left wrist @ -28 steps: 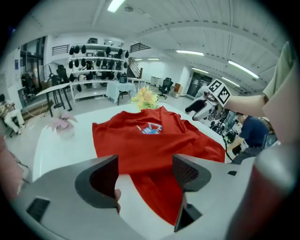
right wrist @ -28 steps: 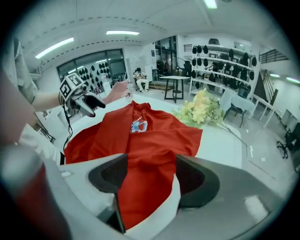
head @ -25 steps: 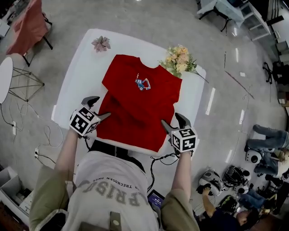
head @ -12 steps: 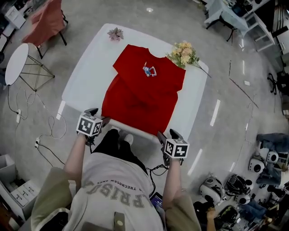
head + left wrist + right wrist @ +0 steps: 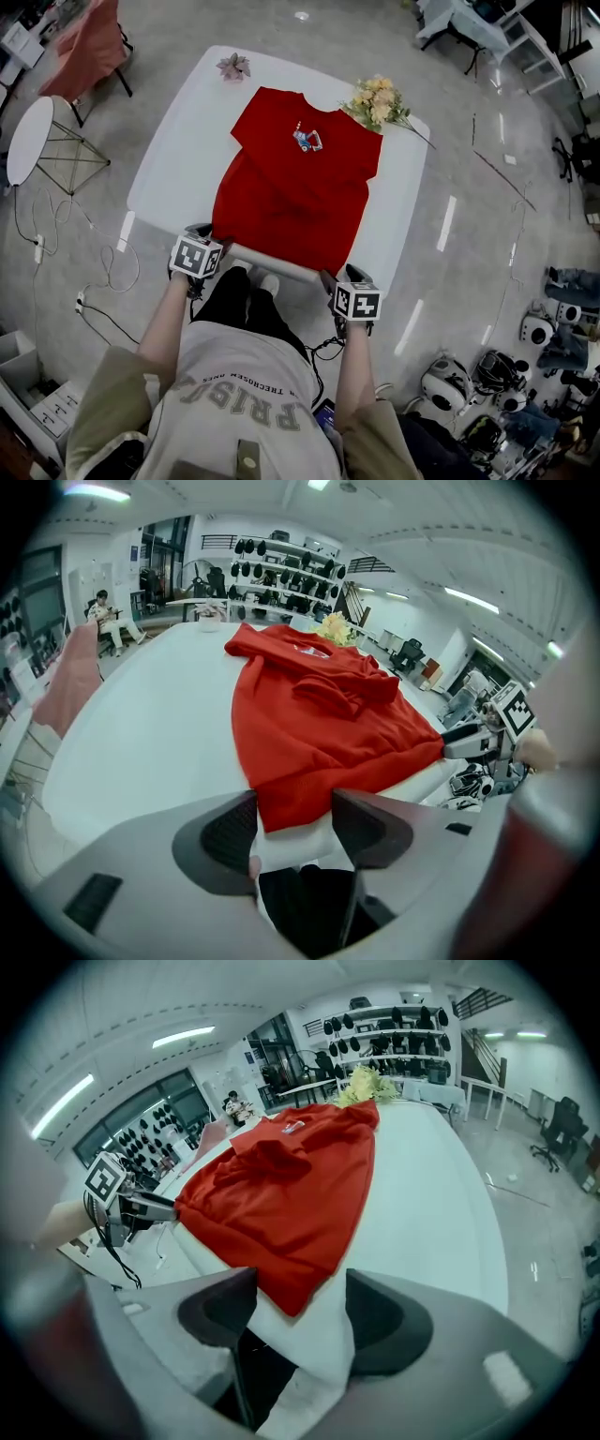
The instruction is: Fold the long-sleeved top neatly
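Note:
A red long-sleeved top point(image 5: 295, 197) lies flat on the white table point(image 5: 178, 159), collar away from me and sleeves folded in over the body. My left gripper point(image 5: 212, 237) sits at the near left hem corner. In the left gripper view that corner point(image 5: 281, 803) lies between the jaws of the left gripper point(image 5: 295, 825), which have just been closing but still stand apart from the cloth. My right gripper point(image 5: 340, 275) is at the near right hem corner. In the right gripper view the red corner point(image 5: 292, 1297) lies between the open jaws of the right gripper point(image 5: 300, 1314).
A yellow flower bunch point(image 5: 375, 101) lies at the top's far right shoulder, and a pink flower point(image 5: 233, 66) at the table's far edge. A round white side table point(image 5: 26, 141) and cables point(image 5: 94, 272) are on the floor to the left. I stand against the near edge.
Both grippers drew back from over the top's lower body to the near hem corners and sank toward the table edge. The top has not moved.

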The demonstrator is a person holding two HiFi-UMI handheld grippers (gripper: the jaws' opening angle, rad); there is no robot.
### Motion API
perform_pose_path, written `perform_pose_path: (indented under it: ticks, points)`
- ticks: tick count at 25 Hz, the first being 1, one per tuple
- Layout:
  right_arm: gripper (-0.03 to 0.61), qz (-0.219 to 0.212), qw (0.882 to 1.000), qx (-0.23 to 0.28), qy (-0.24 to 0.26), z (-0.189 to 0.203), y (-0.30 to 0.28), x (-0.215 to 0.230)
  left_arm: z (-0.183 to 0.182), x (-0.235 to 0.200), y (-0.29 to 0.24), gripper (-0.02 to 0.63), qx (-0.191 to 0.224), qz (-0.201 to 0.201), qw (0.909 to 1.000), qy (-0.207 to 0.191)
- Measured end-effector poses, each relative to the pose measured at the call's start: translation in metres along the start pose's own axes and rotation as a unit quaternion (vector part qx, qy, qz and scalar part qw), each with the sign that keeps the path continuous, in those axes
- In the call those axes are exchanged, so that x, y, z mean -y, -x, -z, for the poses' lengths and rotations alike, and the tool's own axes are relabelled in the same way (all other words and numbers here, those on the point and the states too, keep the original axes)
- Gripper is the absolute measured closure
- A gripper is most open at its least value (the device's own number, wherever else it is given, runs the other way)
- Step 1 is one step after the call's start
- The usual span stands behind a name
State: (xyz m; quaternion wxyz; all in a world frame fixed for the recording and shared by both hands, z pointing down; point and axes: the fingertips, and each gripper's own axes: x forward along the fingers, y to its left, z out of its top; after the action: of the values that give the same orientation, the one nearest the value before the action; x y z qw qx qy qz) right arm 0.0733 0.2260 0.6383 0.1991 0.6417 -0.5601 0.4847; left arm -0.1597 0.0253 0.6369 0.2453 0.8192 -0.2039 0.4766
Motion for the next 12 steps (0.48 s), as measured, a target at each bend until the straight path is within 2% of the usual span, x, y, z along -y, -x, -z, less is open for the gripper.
perform_pose_path:
  ticks: [2,3,5,6,7,10,12]
  points:
    - [0.297,0.002,1.0,-0.002,0.007,0.0,0.0,0.0,0.001,-0.002,0.0,0.366,0.0,-0.002,1.0,-0.002]
    - [0.336,0.002,1.0,-0.004,0.01,0.0,0.0,-0.001,0.002,-0.003,0.001,0.375,-0.002,-0.003,1.0,-0.005]
    - [0.34,0.004,1.0,-0.008,0.015,0.001,0.0,-0.001,0.004,-0.003,0.001,0.411,-0.007,-0.005,0.9999,-0.014]
    - [0.38,0.004,1.0,-0.01,0.016,0.001,0.0,-0.001,0.004,-0.003,0.002,0.456,-0.008,-0.002,0.9998,-0.018]
    - [0.394,0.003,1.0,-0.01,0.016,0.002,0.0,-0.001,0.005,-0.003,0.002,0.478,-0.008,0.002,0.9998,-0.02]
    - [0.45,-0.011,1.0,-0.008,0.016,0.002,0.005,-0.004,0.006,-0.002,0.007,0.532,-0.004,0.012,0.9997,-0.019]
    - [0.525,-0.024,0.999,-0.007,0.019,0.004,0.009,-0.007,0.007,-0.001,0.012,0.554,-0.001,0.019,0.9995,-0.025]
